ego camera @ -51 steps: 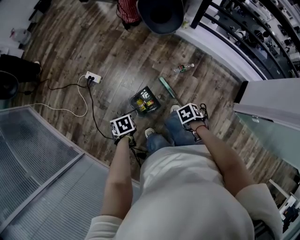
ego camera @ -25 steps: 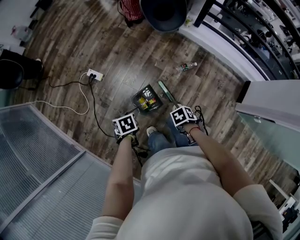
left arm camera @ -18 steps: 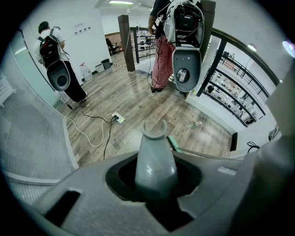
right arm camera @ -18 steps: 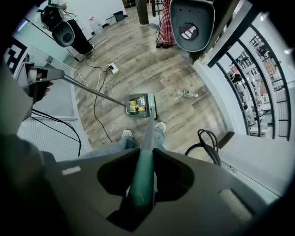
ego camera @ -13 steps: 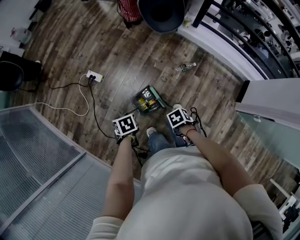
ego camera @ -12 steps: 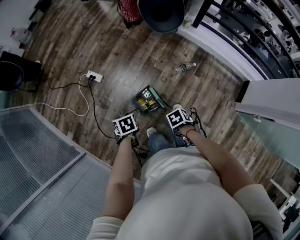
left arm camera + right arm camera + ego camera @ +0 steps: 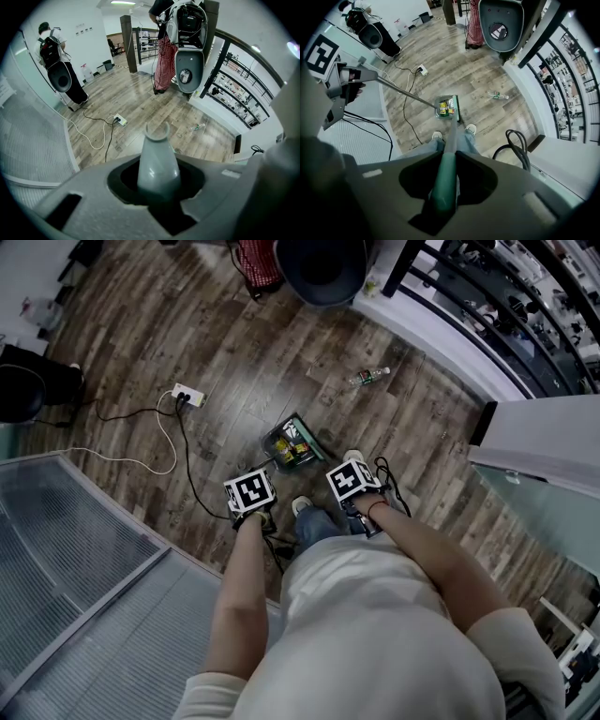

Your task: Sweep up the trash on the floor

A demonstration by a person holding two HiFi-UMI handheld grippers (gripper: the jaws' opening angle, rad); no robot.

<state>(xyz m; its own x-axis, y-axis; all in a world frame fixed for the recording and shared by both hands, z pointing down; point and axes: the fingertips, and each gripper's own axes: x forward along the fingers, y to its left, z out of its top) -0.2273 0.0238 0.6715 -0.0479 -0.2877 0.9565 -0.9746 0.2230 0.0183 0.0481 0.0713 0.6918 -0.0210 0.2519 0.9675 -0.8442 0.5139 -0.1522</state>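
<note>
SWEEPING UP: A person stood on the wood-plank floor [image 7: 141, 324] with a tool in each hand. The left gripper [image 7: 250, 509] was clamped on the grey top of the dustpan handle [image 7: 158, 164]. The right gripper [image 7: 354, 504] was clamped on the green broom handle [image 7: 444, 180], which ran down and forward to the floor. The dustpan [image 7: 291, 443] sat just ahead of the person's shoes and already carried several bright wrappers or small packs. The broom head [image 7: 457, 110] lay against its right side.

One piece of trash remained loose: a clear plastic bottle [image 7: 366, 377] lying on its side. It lay well apart from the pan, farther forward and off to the right, near the white ledge. Its long axis ran roughly across the person's front, tilted slightly away at the right end. The broom-bearing right gripper was the nearer of the two. The broom would likely need to reach beyond the bottle and draw it back toward the pan, and a round bottle may roll.
</note>
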